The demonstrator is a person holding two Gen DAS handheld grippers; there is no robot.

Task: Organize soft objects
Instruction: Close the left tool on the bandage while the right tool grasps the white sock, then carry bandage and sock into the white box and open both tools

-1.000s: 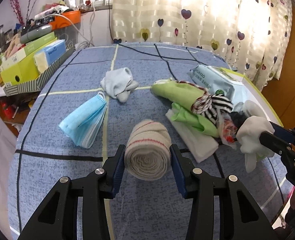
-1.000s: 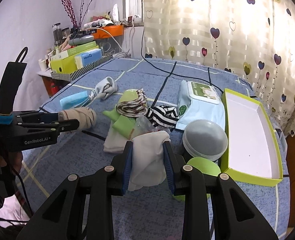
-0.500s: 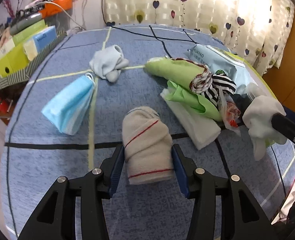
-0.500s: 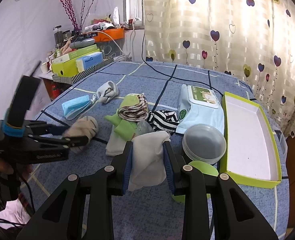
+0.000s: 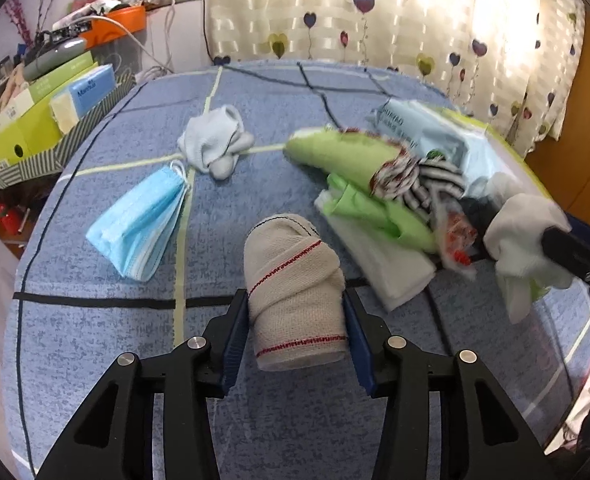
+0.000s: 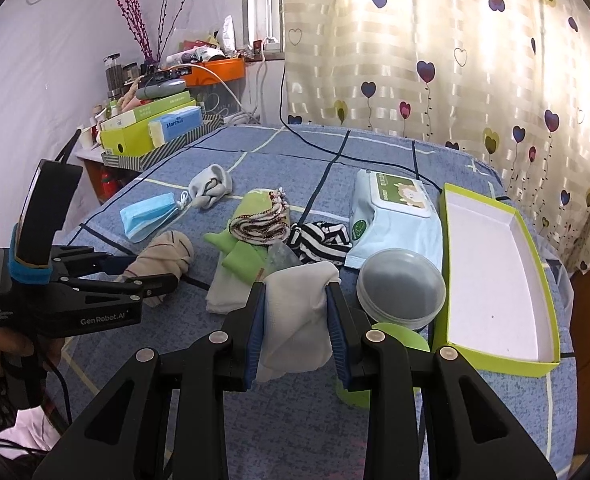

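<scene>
Blue pleated face mask (image 5: 145, 226) lies left of the beige rolled bandage (image 5: 295, 288); open green cardboard box (image 6: 499, 276) sits far right on the blue checked bed (image 5: 95, 320).

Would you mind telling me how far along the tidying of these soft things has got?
Early, I'd judge. Done: nothing visibly; the green box sits empty. In hand: the left gripper, whose jaws have just been closing, grips the beige bandage roll; the right gripper holds a white cloth. Left: blue masks, the pale sock, and the green cloths and striped cloth piled together.
</scene>
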